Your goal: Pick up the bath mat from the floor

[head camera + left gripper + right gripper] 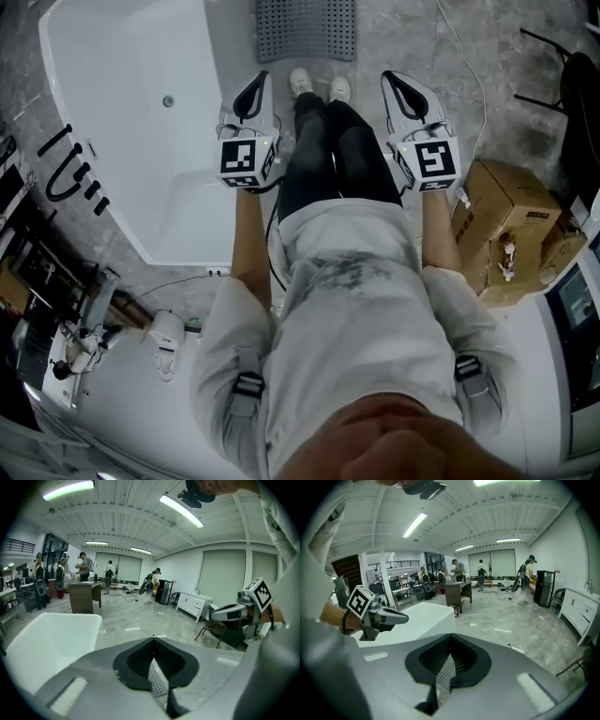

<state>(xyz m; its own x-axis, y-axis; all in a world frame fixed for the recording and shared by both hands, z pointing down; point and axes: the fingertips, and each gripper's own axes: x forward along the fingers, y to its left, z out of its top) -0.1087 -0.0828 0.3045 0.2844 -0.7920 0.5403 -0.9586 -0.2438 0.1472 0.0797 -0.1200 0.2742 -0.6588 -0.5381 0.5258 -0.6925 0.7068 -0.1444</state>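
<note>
The grey bath mat (pixel 307 28) lies flat on the floor at twelve o'clock, just beyond the person's shoes (pixel 319 86), with the white bathtub (pixel 131 112) at ten o'clock. The left gripper (pixel 261 79) and right gripper (pixel 388 77) flank the legs, both clenched tip to tip on nothing, well short of the mat.

A white bathtub (pixel 122 159) fills the left of the grey marble floor (pixel 412 37). At the right sits a cardboard box (pixel 506 202), with a black chair (pixel 567 80) farther off. Far across the hall, people stand around a desk (pixel 84 597), and a white cabinet (pixel 194 605) lines the right wall.
</note>
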